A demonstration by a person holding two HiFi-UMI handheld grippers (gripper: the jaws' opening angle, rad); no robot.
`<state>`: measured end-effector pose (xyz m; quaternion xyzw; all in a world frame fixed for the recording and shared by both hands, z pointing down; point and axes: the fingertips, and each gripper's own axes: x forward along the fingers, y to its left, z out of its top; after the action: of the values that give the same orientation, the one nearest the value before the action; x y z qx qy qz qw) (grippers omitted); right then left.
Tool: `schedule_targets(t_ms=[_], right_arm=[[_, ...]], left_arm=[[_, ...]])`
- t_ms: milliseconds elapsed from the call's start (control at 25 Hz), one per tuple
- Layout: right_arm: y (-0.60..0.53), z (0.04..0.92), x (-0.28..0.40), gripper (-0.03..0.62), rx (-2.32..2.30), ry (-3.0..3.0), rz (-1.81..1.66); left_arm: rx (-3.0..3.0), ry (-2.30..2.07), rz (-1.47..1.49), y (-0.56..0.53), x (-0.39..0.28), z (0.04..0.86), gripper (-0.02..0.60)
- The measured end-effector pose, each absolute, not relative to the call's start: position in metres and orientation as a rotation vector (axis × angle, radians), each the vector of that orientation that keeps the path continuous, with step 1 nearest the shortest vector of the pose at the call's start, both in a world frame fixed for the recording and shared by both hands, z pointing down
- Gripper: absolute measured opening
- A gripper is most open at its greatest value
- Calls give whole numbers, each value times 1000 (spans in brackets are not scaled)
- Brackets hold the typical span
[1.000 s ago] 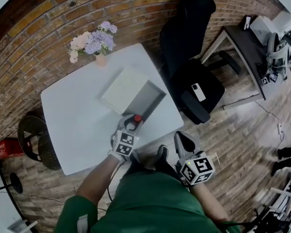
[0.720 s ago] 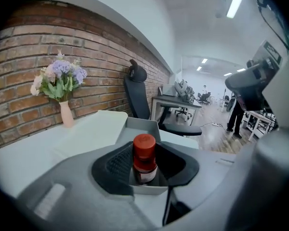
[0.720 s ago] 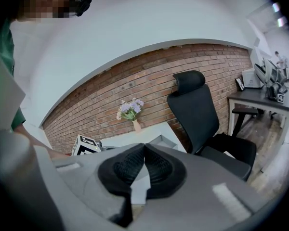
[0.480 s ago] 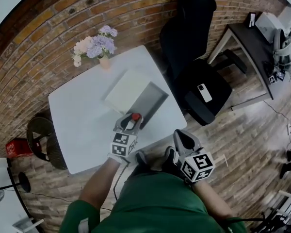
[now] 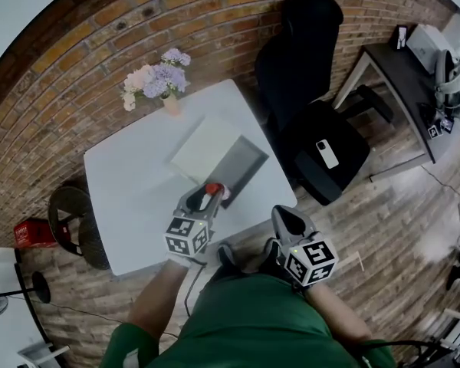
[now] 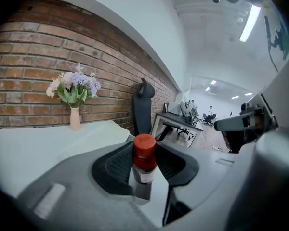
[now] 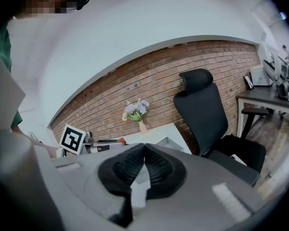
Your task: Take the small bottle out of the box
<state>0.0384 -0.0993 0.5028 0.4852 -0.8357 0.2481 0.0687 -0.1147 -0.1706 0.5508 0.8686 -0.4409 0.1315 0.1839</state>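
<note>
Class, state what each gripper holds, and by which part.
Left gripper: small red-capped bottle, jaws on its body below the cap. Right gripper: nothing, jaws shut.

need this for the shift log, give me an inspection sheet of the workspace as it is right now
surface: white table, top looks clean
job's things: small bottle, red cap, upright in the left gripper; grey box open, its white lid lying next to it
clutter: vase of flowers at the table's far corner
grippers: left gripper shut on the small bottle, near the box's near end; right gripper shut with nothing in it, off the table's edge
cables: thin cable on the floor at right
surroundings: brick wall; black office chair with a phone on its seat
</note>
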Motion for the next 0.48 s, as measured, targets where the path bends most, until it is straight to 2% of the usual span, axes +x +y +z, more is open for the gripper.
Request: schedule_targets(t_ms=[480], right_arm=[[-105, 488, 33, 3, 1411, -2562, 705]], left_arm=[[2496, -1211, 106, -160, -116, 471, 146]])
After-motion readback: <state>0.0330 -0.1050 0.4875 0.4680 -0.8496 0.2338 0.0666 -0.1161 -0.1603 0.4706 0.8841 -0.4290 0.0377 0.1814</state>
